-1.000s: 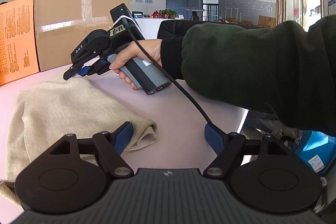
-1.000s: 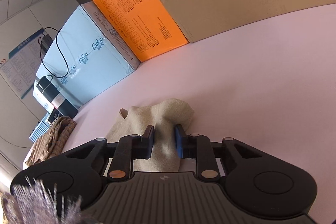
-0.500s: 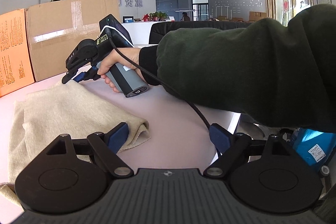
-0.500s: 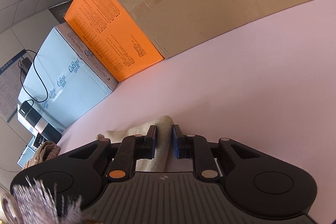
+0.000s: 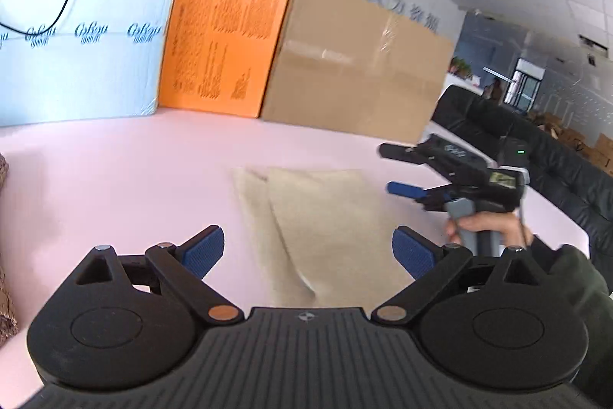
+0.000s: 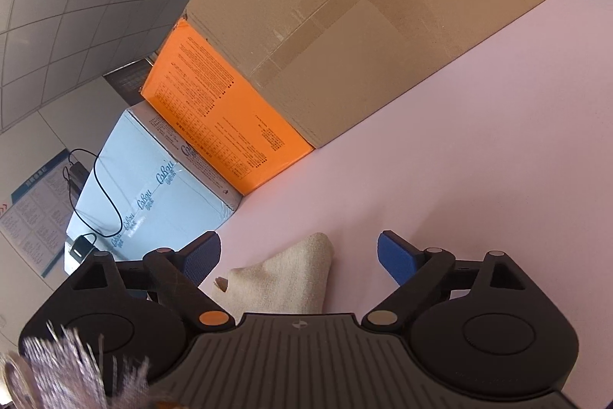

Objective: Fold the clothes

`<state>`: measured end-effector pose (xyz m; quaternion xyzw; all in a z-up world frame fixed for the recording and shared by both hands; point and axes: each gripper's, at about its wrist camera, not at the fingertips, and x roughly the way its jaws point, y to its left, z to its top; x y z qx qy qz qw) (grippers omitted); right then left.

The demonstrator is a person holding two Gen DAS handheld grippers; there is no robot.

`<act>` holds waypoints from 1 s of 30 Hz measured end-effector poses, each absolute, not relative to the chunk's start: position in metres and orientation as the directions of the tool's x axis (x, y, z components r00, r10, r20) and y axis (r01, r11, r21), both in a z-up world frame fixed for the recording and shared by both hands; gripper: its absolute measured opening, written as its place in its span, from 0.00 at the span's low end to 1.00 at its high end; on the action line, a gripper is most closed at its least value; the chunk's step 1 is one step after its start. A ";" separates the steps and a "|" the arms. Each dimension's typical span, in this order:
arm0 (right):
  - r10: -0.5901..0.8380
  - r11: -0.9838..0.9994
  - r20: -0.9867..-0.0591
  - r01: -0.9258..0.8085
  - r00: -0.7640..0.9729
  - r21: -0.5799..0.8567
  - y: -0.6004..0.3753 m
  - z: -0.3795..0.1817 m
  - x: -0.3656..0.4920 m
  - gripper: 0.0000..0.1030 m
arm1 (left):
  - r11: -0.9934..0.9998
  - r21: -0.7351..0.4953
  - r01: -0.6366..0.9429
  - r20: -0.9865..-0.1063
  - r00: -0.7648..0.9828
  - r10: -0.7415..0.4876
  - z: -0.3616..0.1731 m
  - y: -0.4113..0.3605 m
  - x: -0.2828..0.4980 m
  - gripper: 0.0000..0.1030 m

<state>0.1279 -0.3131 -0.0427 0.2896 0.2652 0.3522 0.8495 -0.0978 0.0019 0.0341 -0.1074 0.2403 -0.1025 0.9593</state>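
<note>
A beige knit garment (image 5: pixel 322 229) lies folded flat on the pink table (image 5: pixel 134 171). My left gripper (image 5: pixel 308 252) is open and empty, held just above the garment's near end. My right gripper (image 6: pixel 299 255) is open and empty, with a far corner of the garment (image 6: pixel 287 275) lying between and below its jaws. In the left wrist view the right gripper (image 5: pixel 406 171) hovers at the garment's right edge, held by a hand in a dark green sleeve.
A pale blue box (image 5: pixel 76 37), an orange box (image 5: pixel 222 37) and a taped brown carton (image 5: pixel 356 75) stand in a row along the table's far side. Brown cloth (image 5: pixel 5 298) lies at the left edge. Black sofas (image 5: pixel 555 156) stand beyond the table's right edge.
My right gripper has opened and let go of the garment. My left gripper has swung left, from facing the right hand to facing the boxes and the folded garment.
</note>
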 end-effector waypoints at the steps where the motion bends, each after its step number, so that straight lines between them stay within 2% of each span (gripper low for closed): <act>1: 0.755 0.581 -0.242 -0.449 0.610 0.679 -0.313 -0.042 0.127 0.94 | 0.953 -0.273 0.129 -0.451 0.858 -0.245 0.032 0.006 -0.083 0.92; 6: 0.764 0.575 -0.245 -0.456 0.598 0.679 -0.312 -0.041 0.129 0.95 | 0.926 -0.370 0.074 -0.520 0.810 -0.273 0.015 0.023 -0.004 0.92; 12: 0.788 0.546 -0.230 -0.477 0.571 0.689 -0.313 -0.042 0.132 0.99 | 0.954 -0.299 0.019 -0.580 0.790 -0.198 -0.008 0.024 0.056 0.92; 16: 0.802 0.529 -0.222 -0.488 0.554 0.694 -0.313 -0.042 0.133 1.00 | 0.973 -0.229 0.009 -0.549 0.825 -0.137 -0.013 0.017 0.068 0.91; 18: 0.803 0.530 -0.225 -0.489 0.552 0.693 -0.312 -0.042 0.134 1.00 | 0.984 -0.177 0.005 -0.540 0.836 -0.101 -0.014 0.010 0.069 0.62; 19: 0.803 0.530 -0.225 -0.490 0.551 0.692 -0.312 -0.042 0.134 1.00 | 0.987 -0.162 0.007 -0.537 0.838 -0.094 -0.012 0.008 0.069 0.51; 20: 0.803 0.531 -0.226 -0.490 0.551 0.692 -0.311 -0.042 0.134 1.00 | 0.985 -0.173 0.024 -0.533 0.838 -0.114 -0.012 0.009 0.070 0.26; 21: 0.803 0.532 -0.227 -0.490 0.551 0.691 -0.311 -0.042 0.134 1.00 | 0.984 -0.177 0.026 -0.536 0.836 -0.119 -0.013 0.009 0.070 0.12; 25: 0.802 0.531 -0.225 -0.490 0.553 0.691 -0.310 -0.042 0.133 1.00 | 0.980 -0.196 -0.019 -0.517 0.851 -0.087 -0.013 0.015 0.069 0.08; 30: 0.803 0.528 -0.221 -0.489 0.553 0.695 -0.312 -0.043 0.132 1.00 | 0.984 -0.146 -0.098 -0.506 0.862 0.011 -0.010 0.017 0.067 0.09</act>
